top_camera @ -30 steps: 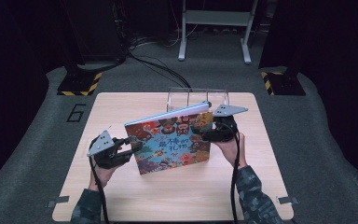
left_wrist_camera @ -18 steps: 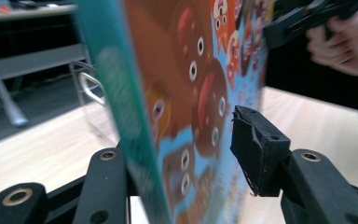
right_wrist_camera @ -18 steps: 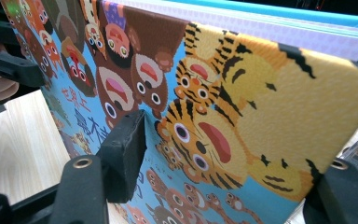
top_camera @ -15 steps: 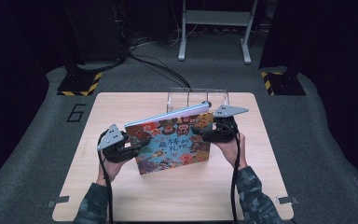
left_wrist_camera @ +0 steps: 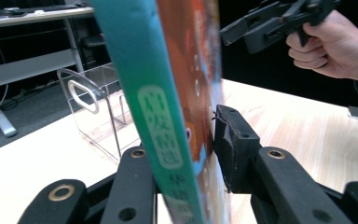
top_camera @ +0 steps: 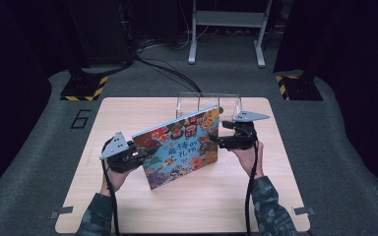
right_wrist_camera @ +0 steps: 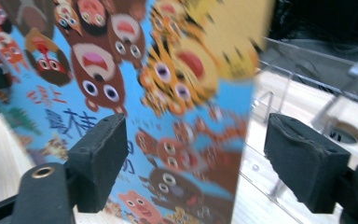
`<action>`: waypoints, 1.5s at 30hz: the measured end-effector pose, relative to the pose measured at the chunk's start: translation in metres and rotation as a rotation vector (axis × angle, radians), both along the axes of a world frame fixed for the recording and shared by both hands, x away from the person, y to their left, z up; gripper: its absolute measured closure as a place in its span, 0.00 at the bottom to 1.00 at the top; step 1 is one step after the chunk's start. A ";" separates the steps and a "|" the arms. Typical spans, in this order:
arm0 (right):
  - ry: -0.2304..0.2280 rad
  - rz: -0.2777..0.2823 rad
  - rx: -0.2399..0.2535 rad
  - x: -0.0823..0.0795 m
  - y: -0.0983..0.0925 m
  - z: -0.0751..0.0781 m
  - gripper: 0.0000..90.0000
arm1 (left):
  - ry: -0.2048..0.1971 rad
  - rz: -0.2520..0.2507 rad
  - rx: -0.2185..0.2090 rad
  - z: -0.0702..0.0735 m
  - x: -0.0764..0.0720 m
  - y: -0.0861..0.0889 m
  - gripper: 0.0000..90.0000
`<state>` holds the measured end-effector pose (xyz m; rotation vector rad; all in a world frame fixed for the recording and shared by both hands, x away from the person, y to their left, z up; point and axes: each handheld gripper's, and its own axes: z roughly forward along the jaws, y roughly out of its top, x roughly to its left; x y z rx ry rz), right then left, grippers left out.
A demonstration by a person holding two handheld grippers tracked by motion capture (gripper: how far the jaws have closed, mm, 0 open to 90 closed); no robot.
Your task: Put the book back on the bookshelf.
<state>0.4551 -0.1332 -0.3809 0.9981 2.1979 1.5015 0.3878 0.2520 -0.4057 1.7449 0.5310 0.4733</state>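
High view: left gripper (top_camera: 145,155) fingers just closed, pinching book (top_camera: 179,147); right gripper (top_camera: 215,141) fingers just spread off it.

The picture book (top_camera: 179,147) has a bright blue cover packed with cartoon animals in brown, orange, yellow and red, with dark blue lettering; its spine (left_wrist_camera: 161,126) is teal with a pale green label; the rack (top_camera: 197,102) behind is clear acrylic; the table (top_camera: 128,113) is light wood grain; both grippers' jaws are matte black.
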 end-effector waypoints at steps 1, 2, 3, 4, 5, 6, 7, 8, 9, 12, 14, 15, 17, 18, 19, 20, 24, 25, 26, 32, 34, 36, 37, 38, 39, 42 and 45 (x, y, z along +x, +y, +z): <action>0.016 -0.023 0.009 0.003 -0.002 -0.005 0.17 | 0.000 -0.007 0.008 -0.001 0.000 0.000 0.79; 0.031 -0.023 0.016 0.005 -0.003 -0.007 0.16 | -0.004 -0.013 0.009 -0.002 -0.001 0.000 0.80; 0.033 -0.029 0.015 0.007 -0.002 -0.009 0.16 | -0.013 -0.019 0.037 -0.002 -0.002 -0.001 0.79; 0.033 -0.029 0.015 0.007 -0.002 -0.009 0.16 | -0.013 -0.019 0.037 -0.002 -0.002 -0.001 0.78; 0.039 -0.028 0.012 0.009 -0.001 -0.012 0.16 | -0.013 -0.016 0.044 -0.002 -0.002 -0.002 0.78; 0.058 -0.016 0.011 0.013 0.002 -0.016 0.15 | -0.015 -0.019 0.040 -0.002 -0.002 -0.002 0.78; 0.064 -0.016 0.010 0.015 0.004 -0.018 0.15 | -0.028 -0.027 0.050 -0.002 -0.001 -0.002 0.78; 0.073 -0.012 0.011 0.017 0.006 -0.019 0.15 | -0.049 -0.045 0.081 0.001 -0.003 -0.004 0.78; 0.073 -0.012 0.011 0.017 0.006 -0.019 0.15 | -0.049 -0.045 0.081 0.001 -0.003 -0.004 0.79; 0.084 -0.002 0.016 0.023 0.012 -0.023 0.15 | -0.088 -0.078 0.127 0.007 -0.007 -0.010 0.79; 0.084 0.003 0.019 0.024 0.012 -0.024 0.14 | -0.103 -0.106 0.156 0.011 -0.008 -0.013 0.80; 0.087 0.015 0.033 0.025 0.012 -0.025 0.14 | -0.106 -0.119 0.174 0.014 -0.009 -0.015 0.80; 0.086 0.044 0.050 0.025 0.012 -0.024 0.17 | -0.099 -0.128 0.182 0.016 -0.007 -0.016 0.80; 0.084 0.050 0.053 0.025 0.011 -0.024 0.19 | -0.099 -0.128 0.182 0.016 -0.007 -0.016 0.80; 0.088 0.057 0.056 0.024 0.011 -0.023 0.21 | -0.080 -0.120 0.174 0.016 -0.006 -0.014 0.80; 0.080 0.056 0.046 0.024 0.012 -0.023 0.22 | -0.064 -0.130 0.168 0.016 -0.005 -0.013 0.81; 0.055 0.041 0.017 0.022 0.012 -0.023 0.26 | -0.049 -0.126 0.156 0.017 -0.003 -0.013 0.81; 0.055 0.041 0.017 0.022 0.012 -0.023 0.26 | -0.049 -0.126 0.156 0.017 -0.003 -0.013 0.81; 0.054 0.038 0.021 0.021 0.012 -0.023 0.27 | -0.032 -0.127 0.150 0.016 -0.003 -0.013 0.81; 0.041 0.029 0.009 0.017 0.011 -0.024 0.33 | -0.010 -0.094 0.135 0.016 -0.002 -0.010 0.77; 0.040 0.030 0.009 0.016 0.012 -0.025 0.33 | 0.003 -0.093 0.114 0.015 -0.001 -0.009 0.74; 0.032 0.028 0.004 0.016 0.013 -0.025 0.33 | 0.007 -0.098 0.115 0.015 0.000 -0.010 0.73; 0.030 0.027 0.008 0.016 0.013 -0.025 0.33 | 0.010 -0.111 0.113 0.016 0.000 -0.010 0.73; 0.032 0.026 0.013 0.016 0.013 -0.026 0.33 | 0.010 -0.119 0.118 0.016 0.000 -0.010 0.72; 0.036 0.022 0.016 0.015 0.013 -0.025 0.33 | 0.018 -0.129 0.118 0.016 0.001 -0.011 0.72; 0.031 0.025 0.014 0.013 0.012 -0.025 0.34 | 0.000 -0.135 0.117 0.017 0.001 -0.012 0.72; 0.031 0.029 0.016 0.011 0.011 -0.025 0.35 | 0.001 -0.138 0.104 0.015 0.003 -0.015 0.71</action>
